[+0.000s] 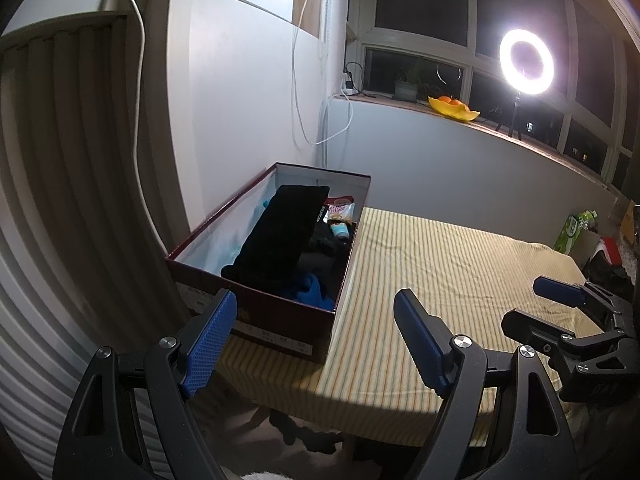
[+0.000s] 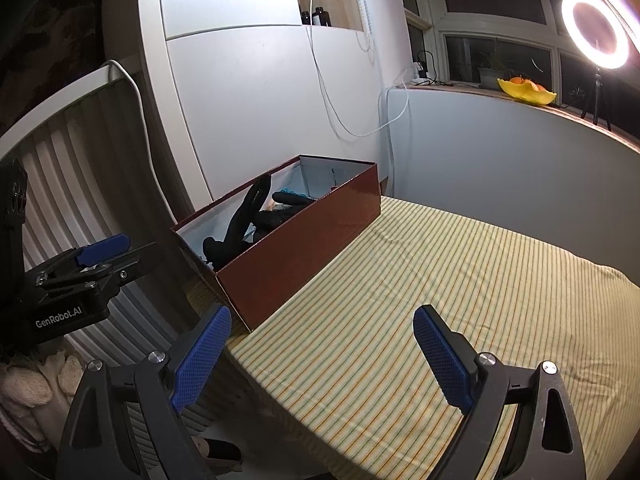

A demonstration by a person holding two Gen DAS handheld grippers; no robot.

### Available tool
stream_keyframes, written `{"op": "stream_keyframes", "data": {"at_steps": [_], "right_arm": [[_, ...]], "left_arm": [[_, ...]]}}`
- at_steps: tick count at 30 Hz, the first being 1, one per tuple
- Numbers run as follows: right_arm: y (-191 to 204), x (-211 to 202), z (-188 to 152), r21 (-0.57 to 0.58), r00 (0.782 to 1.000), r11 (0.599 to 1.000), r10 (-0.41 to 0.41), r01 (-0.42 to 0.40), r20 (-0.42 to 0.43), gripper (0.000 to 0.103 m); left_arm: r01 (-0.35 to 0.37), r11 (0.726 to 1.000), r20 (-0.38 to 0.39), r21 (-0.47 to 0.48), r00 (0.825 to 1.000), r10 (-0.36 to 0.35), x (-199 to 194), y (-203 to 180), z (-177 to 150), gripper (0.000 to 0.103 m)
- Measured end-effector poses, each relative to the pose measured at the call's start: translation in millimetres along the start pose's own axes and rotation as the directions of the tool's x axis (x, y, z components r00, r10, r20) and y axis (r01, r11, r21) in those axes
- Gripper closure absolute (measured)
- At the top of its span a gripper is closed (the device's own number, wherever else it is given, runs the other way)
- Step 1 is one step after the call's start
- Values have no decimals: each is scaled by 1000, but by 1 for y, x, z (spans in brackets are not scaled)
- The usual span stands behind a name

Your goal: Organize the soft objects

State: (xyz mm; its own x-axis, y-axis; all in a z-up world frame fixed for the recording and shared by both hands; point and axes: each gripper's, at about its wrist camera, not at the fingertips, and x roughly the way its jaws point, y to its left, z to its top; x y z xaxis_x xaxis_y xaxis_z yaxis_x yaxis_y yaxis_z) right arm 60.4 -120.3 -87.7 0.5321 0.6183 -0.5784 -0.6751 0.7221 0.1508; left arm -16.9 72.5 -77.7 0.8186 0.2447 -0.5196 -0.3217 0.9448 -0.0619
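A dark red cardboard box (image 1: 280, 312) (image 2: 304, 236) stands on the left part of a striped cloth-covered surface (image 1: 440, 264) (image 2: 440, 280). Inside it lie black soft items (image 1: 280, 236) (image 2: 240, 224), a blue cloth (image 1: 312, 292) and a small packet (image 1: 340, 210). My left gripper (image 1: 316, 312) hovers open just in front of the box's near end, nothing between its blue pads. My right gripper (image 2: 322, 328) stands open over the cloth to the right of the box, also with nothing in it. Each gripper shows at the edge of the other's view (image 1: 560, 304) (image 2: 100, 256).
A ribbed radiator (image 1: 60, 160) and a white wall close the left side. On the windowsill behind are a ring light (image 1: 526, 60), a yellow bowl of oranges (image 1: 452, 106) and a plant pot (image 1: 406, 88). Bags (image 1: 580, 232) sit beyond the far right edge.
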Motion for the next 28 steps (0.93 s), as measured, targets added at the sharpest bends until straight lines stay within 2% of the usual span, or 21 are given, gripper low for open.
{"op": "stream_keyframes", "data": {"at_steps": [12, 20, 23, 28], "right_arm": [[0, 1, -2, -5, 1000, 1000, -16, 16, -4, 13], [-1, 2, -4, 4, 1000, 1000, -20, 20, -9, 13], [-1, 2, -5, 2, 1000, 1000, -24, 24, -11, 13], [2, 3, -7, -3, 999, 1000, -30, 30, -12, 13]], "left_arm": [[22, 999, -30, -42, 999, -24, 6, 5, -2, 22], [36, 998, -19, -52, 999, -37, 6, 6, -3, 22], [27, 998, -45, -53, 999, -29, 10, 6, -2, 22], [12, 1000, -10, -22, 1000, -12, 5, 1, -4, 22]]}}
